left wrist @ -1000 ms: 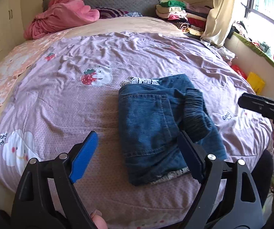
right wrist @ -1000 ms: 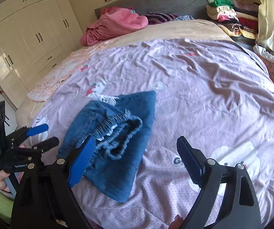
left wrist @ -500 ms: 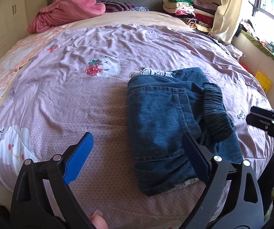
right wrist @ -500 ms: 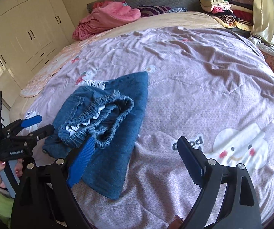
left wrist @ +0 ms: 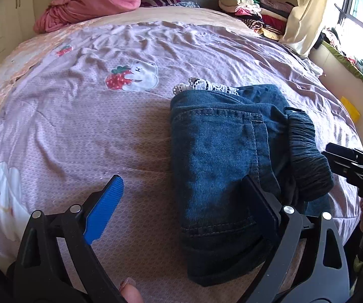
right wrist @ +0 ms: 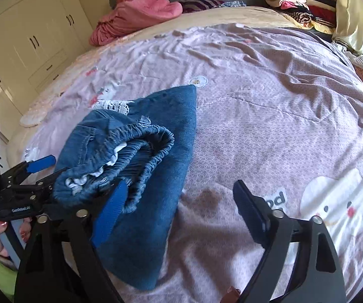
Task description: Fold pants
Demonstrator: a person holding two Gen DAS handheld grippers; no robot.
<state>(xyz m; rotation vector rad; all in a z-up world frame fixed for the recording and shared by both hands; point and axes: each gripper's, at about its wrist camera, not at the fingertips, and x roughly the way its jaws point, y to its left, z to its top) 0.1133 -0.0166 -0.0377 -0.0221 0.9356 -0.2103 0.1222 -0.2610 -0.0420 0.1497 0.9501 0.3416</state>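
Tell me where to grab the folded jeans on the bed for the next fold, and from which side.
Probably the elastic waistband: it bunches up proud of the flat denim, offering a thick ridge to pinch. Bring the right tool in from the near bed edge, one finger under that ridge. The jeans lie flat elsewhere, which looks harder to catch.

We see the folded denim pants lying on the lilac bedspread, elastic waistband uppermost. Our right claw stands wide, its jaws having just been closing slightly: its blue pad overlaps the pants' near edge, its dark pad over bare bedspread. Left of the pants, our left claw reaches toward them. Beyond the pants lies a pink blanket.
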